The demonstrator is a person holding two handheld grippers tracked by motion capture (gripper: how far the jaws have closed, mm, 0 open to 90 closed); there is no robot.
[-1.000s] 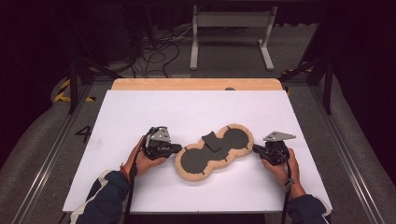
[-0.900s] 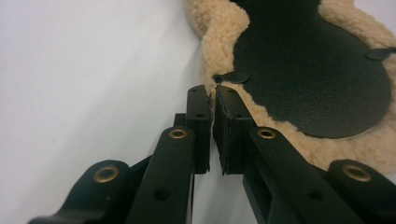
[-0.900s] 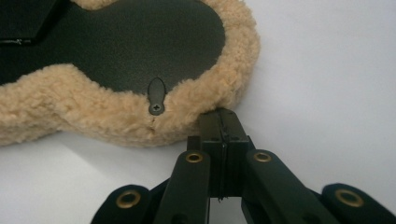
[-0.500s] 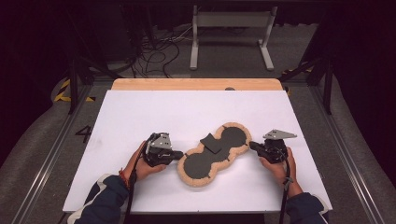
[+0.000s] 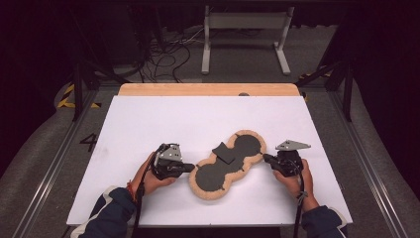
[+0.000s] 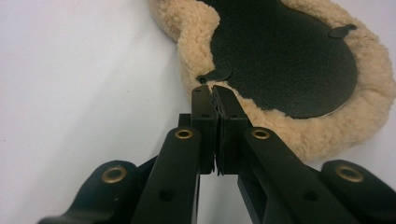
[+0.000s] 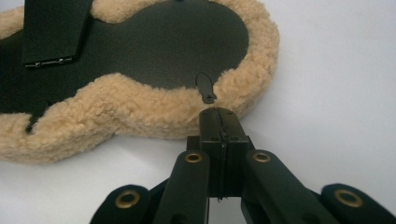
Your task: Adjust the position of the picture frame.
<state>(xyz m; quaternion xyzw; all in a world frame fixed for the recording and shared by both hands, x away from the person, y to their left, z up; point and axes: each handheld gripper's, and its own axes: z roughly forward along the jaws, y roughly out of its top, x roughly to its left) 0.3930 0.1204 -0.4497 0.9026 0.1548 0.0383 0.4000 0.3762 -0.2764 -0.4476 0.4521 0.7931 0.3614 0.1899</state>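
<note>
2 tools (image 5: 190, 168) (image 5: 266, 158) — flanking fleece pad (image 5: 226, 165)

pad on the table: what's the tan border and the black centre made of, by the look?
Tan border: looks like sheepskin or synthetic fleece, going by its curly, nubby matte pile. Black centre: probably leather or a leather-look sheet, finely pebbled with a dull sheen. Real or synthetic can't be told from the views.

- The white table (image 5: 148, 124) was brightly, evenly lit; beyond it the room stayed dark.
- Nearest jaw arms looked soft; shadows were faint.
</note>
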